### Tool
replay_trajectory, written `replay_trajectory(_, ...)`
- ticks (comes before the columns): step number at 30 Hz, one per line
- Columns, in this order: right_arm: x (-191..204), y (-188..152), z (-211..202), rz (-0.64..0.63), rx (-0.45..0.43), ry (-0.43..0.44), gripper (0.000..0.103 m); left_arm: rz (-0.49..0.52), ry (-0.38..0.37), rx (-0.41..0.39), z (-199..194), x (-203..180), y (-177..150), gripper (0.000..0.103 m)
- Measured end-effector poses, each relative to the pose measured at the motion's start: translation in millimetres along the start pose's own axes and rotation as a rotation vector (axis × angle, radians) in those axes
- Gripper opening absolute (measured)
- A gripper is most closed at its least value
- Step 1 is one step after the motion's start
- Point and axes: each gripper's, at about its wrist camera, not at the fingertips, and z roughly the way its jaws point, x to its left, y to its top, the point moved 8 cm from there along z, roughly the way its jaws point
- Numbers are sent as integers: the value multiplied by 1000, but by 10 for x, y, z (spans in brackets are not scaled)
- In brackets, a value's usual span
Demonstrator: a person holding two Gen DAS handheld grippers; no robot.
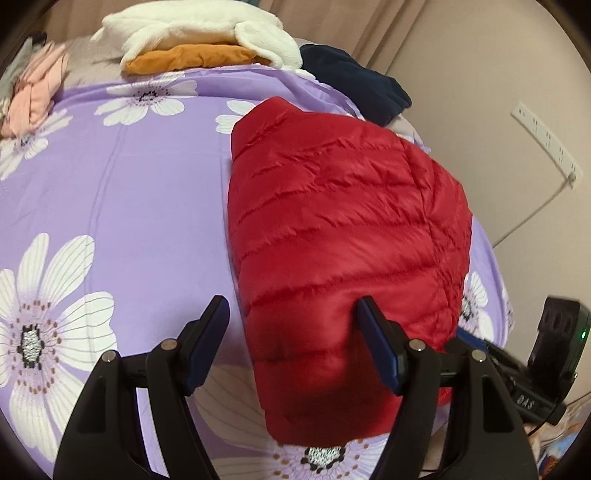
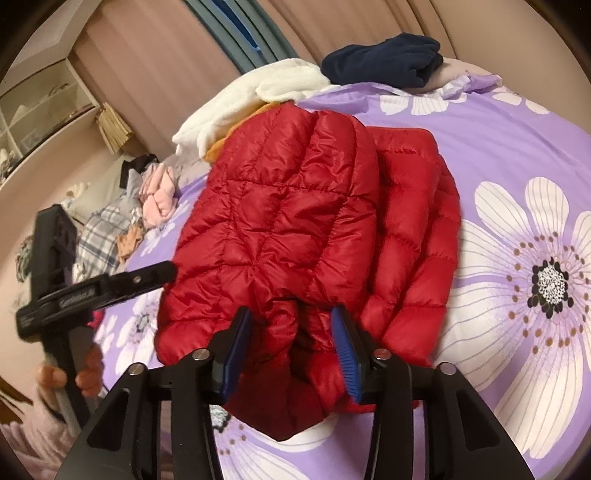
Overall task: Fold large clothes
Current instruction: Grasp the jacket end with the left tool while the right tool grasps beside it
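A red quilted puffer jacket (image 1: 340, 229) lies folded on the purple flowered bedspread (image 1: 140, 192). My left gripper (image 1: 291, 306) is open above the jacket's near left edge, with nothing between its fingers. In the right wrist view the jacket (image 2: 288, 206) lies folded over itself in layers. My right gripper (image 2: 290, 317) hovers over the jacket's near bunched edge with its jaws apart, red fabric showing between them; no clamp is visible. The left gripper's body (image 2: 99, 288) shows at the left of that view.
A white fleece (image 1: 199, 29) on an orange garment (image 1: 192, 59), a navy garment (image 1: 354, 85) and pink clothes (image 1: 33, 88) lie at the bed's far side. A wall with a power strip (image 1: 546, 144) stands right. Shelves (image 2: 40, 107) and plaid clothes (image 2: 103, 225) are at the left.
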Motion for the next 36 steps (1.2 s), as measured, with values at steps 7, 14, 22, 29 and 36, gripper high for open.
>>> replay_trajectory(7,-2,96,-74,49,-42,66,55,-86,-91,48,158,72,101,79)
replay_trajectory(14,-282,218,-185,164,-121,33,84,-91,-112,86,305,20,106,86)
replay_trajectory(22,-599,220,-71,307,-82,35,92,-101,-118,102,416,26,115,94)
replay_trajectory(29,-690,202,104,397,-44,103,94,-103,-124,110,483,37,112,98)
replay_trajectory(36,-736,233,281,467,-19,174,97,-95,-137,116,535,1,130,99)
